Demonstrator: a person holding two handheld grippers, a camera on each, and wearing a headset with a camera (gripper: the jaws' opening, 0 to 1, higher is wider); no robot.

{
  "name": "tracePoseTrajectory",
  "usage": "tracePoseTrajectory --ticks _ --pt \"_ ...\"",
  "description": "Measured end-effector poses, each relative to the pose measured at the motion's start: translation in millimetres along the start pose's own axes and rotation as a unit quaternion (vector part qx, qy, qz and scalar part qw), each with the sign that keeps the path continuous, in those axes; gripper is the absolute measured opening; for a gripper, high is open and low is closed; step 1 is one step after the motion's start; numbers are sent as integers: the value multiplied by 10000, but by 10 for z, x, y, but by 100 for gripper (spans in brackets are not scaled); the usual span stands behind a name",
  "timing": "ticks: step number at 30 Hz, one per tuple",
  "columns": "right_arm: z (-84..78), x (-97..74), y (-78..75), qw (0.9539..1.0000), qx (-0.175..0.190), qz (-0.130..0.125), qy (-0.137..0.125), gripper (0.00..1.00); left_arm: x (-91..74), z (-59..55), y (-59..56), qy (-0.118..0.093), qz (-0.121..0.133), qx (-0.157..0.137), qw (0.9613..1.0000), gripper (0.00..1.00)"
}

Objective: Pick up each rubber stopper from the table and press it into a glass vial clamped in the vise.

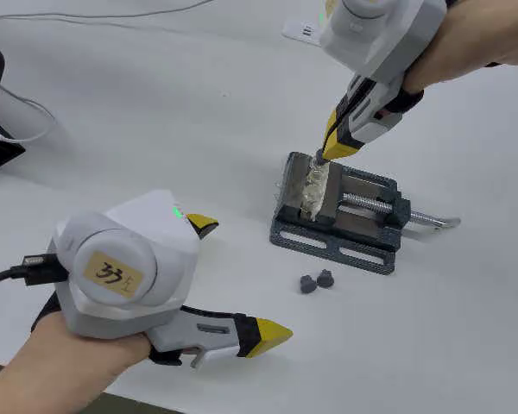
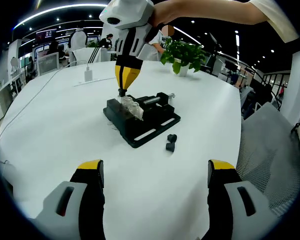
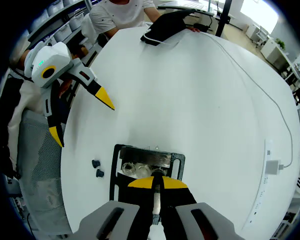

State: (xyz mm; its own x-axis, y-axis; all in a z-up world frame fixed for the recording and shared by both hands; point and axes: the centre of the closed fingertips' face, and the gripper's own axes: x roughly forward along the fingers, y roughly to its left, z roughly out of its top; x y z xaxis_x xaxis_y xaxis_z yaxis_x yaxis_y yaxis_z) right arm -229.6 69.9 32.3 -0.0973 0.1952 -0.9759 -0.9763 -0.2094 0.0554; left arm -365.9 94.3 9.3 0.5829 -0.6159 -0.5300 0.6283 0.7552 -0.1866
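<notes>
Indoors: white tabletop, open office beyond.
Right gripper pinches stopper above vise; left gripper, fingers spread, at seven o'clock.

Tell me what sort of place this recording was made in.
Probably an open-plan office rather than a workshop: a big white table carrying a small vise and a potted plant, a mesh office chair beside it, and strip lights overhead.
</notes>
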Motion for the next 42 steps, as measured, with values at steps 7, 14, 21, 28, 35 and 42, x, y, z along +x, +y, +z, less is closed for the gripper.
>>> tracePoseTrajectory --ticks 7,14,21,28,35,42 --pt "4 2 13 9999 -10 30 115 0 6 -9 6 -6 2 -45 10000 84" --pt "8 -4 39 9999 75 23 118 0 34 19 27 -52 -25 -80 10000 84" --pt "20 0 59 9998 130 55 134 0 37 74 87 -124 -13 -140 9998 84" --pt "32 12 58 9996 133 83 221 0 51 99 124 -158 -3 -188 9997 84" --pt "24 15 59 9994 109 119 316 0 65 86 135 -173 23 -262 9995 84" --pt "0 21 17 9994 126 169 285 0 74 98 132 -208 40 -310 9993 84"
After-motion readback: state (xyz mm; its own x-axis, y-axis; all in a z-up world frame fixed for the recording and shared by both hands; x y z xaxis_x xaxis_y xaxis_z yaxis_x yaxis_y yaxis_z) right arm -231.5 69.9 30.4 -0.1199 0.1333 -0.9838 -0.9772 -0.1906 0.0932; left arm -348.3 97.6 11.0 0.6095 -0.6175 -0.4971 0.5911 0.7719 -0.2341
